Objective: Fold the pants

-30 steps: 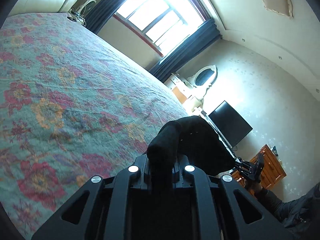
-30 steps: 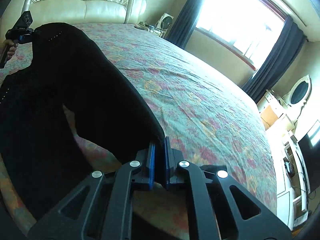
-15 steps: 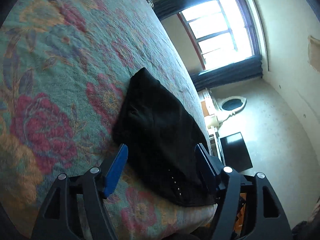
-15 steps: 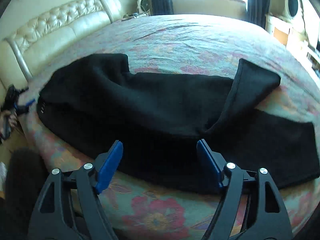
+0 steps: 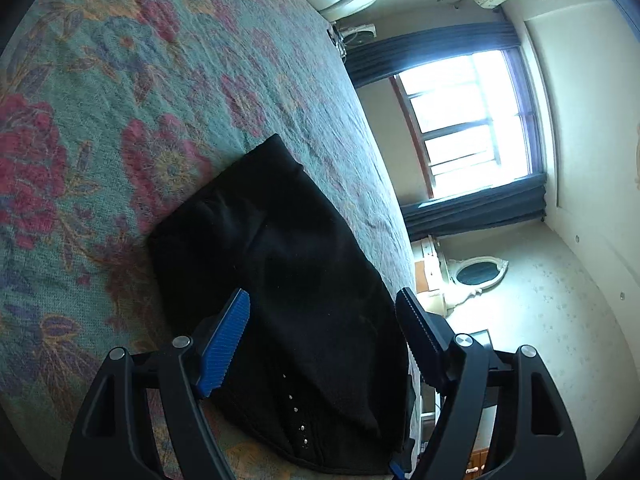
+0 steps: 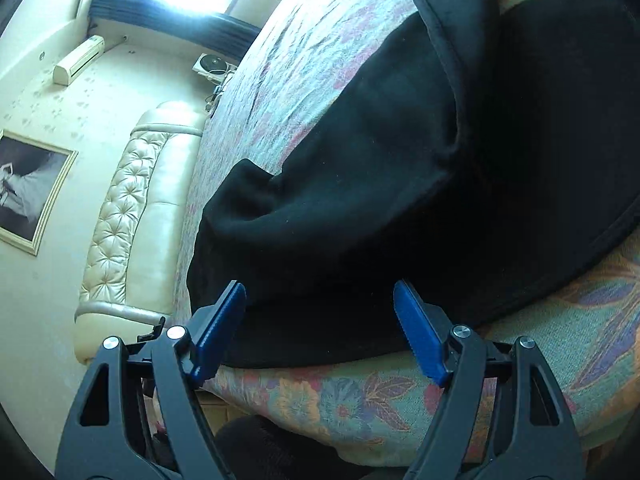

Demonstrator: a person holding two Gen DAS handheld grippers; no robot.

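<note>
The black pants (image 5: pixel 280 264) lie folded over on the floral bedspread (image 5: pixel 100 120), near the bed's edge. A row of small studs shows at the near end. My left gripper (image 5: pixel 324 312) is open and empty, its blue pads just above the near end of the pants. In the right wrist view the pants (image 6: pixel 400 184) lie with one layer folded over another, a loose corner pointing to the far side. My right gripper (image 6: pixel 320 304) is open and empty, its jaws straddling the pants' near edge by the bed edge.
A cream tufted headboard (image 6: pixel 132 216) stands at one end of the bed. A window with dark curtains (image 5: pixel 468 120), a dresser with an oval mirror (image 5: pixel 476 276) and a wall air conditioner (image 6: pixel 78 60) lie beyond the bed. The bedspread (image 6: pixel 360 400) drops off right below the right gripper.
Both grippers held black fabric a second ago, let it go, and now stand open. The pants have dropped flat onto the bed. Both grippers have turned and come closer to the pants.
</note>
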